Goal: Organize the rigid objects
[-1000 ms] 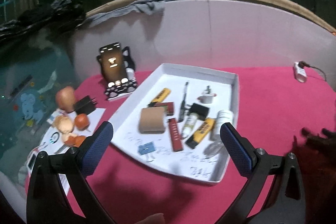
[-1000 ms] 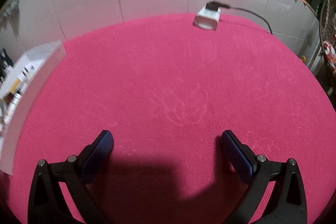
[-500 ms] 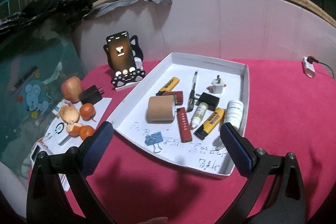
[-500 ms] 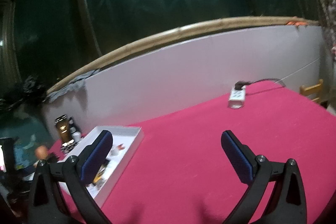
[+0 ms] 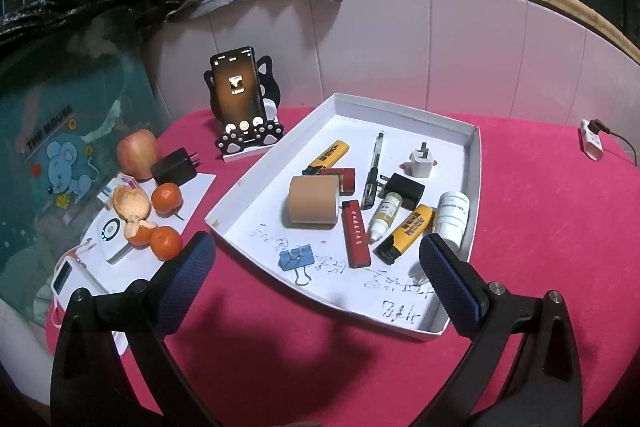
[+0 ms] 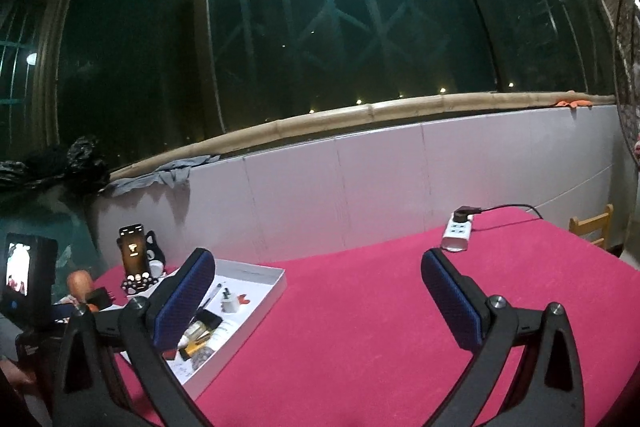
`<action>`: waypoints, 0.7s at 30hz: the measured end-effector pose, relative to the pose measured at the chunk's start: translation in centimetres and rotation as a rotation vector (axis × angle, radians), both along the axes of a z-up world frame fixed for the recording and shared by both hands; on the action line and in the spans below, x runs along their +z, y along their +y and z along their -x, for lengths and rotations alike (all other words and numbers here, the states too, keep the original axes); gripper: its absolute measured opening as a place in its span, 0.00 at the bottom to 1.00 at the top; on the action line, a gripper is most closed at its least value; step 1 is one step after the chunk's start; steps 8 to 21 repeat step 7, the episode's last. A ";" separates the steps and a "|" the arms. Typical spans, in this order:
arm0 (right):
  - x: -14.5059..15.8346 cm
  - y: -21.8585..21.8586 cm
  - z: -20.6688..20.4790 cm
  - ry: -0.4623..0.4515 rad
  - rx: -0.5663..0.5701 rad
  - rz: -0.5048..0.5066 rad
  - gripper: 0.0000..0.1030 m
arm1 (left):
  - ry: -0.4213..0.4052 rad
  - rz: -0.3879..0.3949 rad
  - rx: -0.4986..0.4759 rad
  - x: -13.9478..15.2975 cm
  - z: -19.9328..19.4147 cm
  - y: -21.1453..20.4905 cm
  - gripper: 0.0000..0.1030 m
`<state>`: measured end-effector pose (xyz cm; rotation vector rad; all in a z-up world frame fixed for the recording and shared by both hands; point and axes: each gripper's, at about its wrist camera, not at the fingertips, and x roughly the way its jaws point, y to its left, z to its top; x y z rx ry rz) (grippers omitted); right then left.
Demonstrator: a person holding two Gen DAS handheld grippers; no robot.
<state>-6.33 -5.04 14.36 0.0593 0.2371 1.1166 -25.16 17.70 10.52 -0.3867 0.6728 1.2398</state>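
Observation:
A white tray (image 5: pixel 474 163) lies on the pink tablecloth and holds several small items: a tan tape roll (image 5: pixel 314 201), a red lighter (image 5: pixel 355 233), a yellow lighter (image 5: pixel 406 233), a pen (image 5: pixel 372 171), a blue binder clip (image 5: pixel 296 257), a white bottle (image 5: pixel 452 213), a black charger (image 5: pixel 404 185). My left gripper (image 5: pixel 316 267) is open and empty, hovering above the tray's near edge. My right gripper (image 6: pixel 318 287) is open and empty, raised over bare cloth right of the tray (image 6: pixel 256 301).
Left of the tray are a phone on a cat stand (image 5: pixel 240 99), an apple (image 5: pixel 138 153), a black adapter (image 5: pixel 175 167), tangerines (image 5: pixel 167 197) and peel on paper. A white power strip (image 6: pixel 458 233) lies at the far right by the white wall (image 5: pixel 460 47).
My left gripper pulled back and rose, so the tray sits more centred. My right gripper tilted up from looking down at the cloth to looking level across the table.

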 end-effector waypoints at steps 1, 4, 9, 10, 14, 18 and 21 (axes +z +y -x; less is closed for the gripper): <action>0.1 0.0 0.1 -0.007 -0.003 0.000 1.00 | -0.001 0.002 0.001 0.0 0.0 0.0 1.00; 0.2 -0.2 0.2 -0.020 -0.012 -0.004 1.00 | -0.008 0.005 0.000 -0.1 0.1 0.1 1.00; 0.1 -0.2 -0.1 -0.013 -0.016 -0.004 1.00 | -0.008 0.002 -0.002 -0.1 0.1 0.0 1.00; 0.1 -0.2 -0.1 -0.013 -0.016 -0.004 1.00 | -0.008 0.002 -0.002 -0.1 0.1 0.0 1.00; 0.1 -0.2 -0.1 -0.013 -0.016 -0.004 1.00 | -0.008 0.002 -0.002 -0.1 0.1 0.0 1.00; 0.1 -0.2 -0.1 -0.013 -0.016 -0.004 1.00 | -0.008 0.002 -0.002 -0.1 0.1 0.0 1.00; 0.1 -0.2 -0.1 -0.013 -0.016 -0.004 1.00 | -0.008 0.002 -0.002 -0.1 0.1 0.0 1.00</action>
